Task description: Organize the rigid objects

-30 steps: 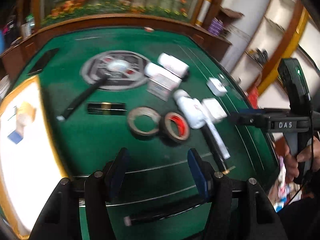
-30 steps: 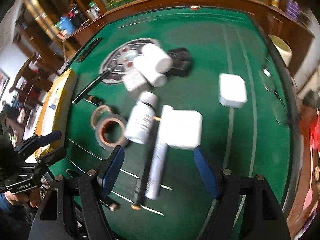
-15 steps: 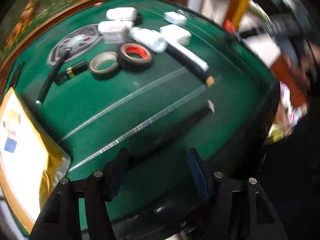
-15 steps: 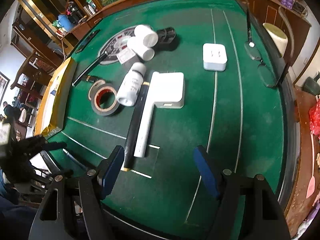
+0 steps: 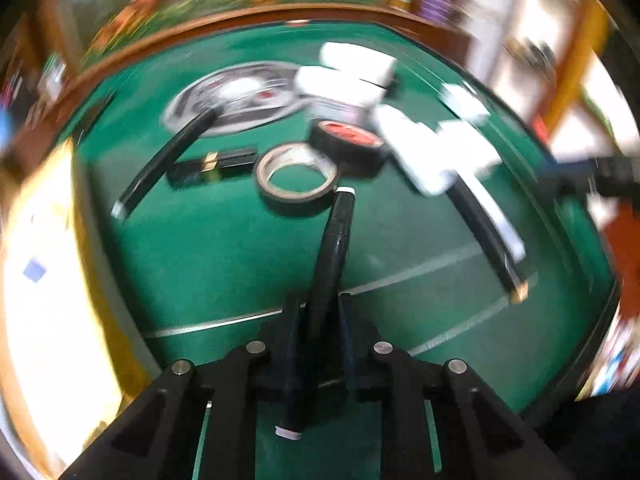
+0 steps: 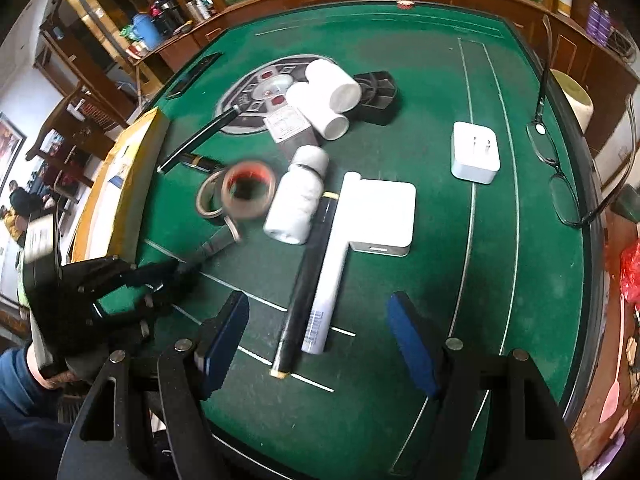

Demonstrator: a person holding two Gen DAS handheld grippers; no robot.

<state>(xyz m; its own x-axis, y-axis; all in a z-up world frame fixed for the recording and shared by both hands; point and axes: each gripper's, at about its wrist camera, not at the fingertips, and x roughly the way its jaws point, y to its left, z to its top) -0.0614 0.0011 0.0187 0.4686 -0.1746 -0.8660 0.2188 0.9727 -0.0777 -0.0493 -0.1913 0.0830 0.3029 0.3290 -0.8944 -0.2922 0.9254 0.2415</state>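
My left gripper (image 5: 320,312) has its jaws closing tight on a black pen (image 5: 336,248), and the pads press its barrel. The pen's white-tipped end points at a tan tape roll (image 5: 280,196) and a red-cored black tape roll (image 5: 348,140). In the right wrist view the left gripper (image 6: 160,276) sits low at the left with the pen (image 6: 212,244) sticking out toward the tapes. My right gripper (image 6: 318,340) hangs open above a long black stick (image 6: 308,272) and a white tube (image 6: 332,264), touching neither.
On the green table (image 6: 440,300) lie a white bottle (image 6: 296,200), a flat white box (image 6: 380,212), a white charger (image 6: 476,152), glasses (image 6: 556,168), white jars (image 6: 332,88) and a black holder (image 6: 376,96). A yellow envelope (image 6: 120,184) lies along the left edge.
The left gripper sank onto the black pen near the table's front edge and shut on it; the pen now points toward the tape rolls. The right gripper stays open.
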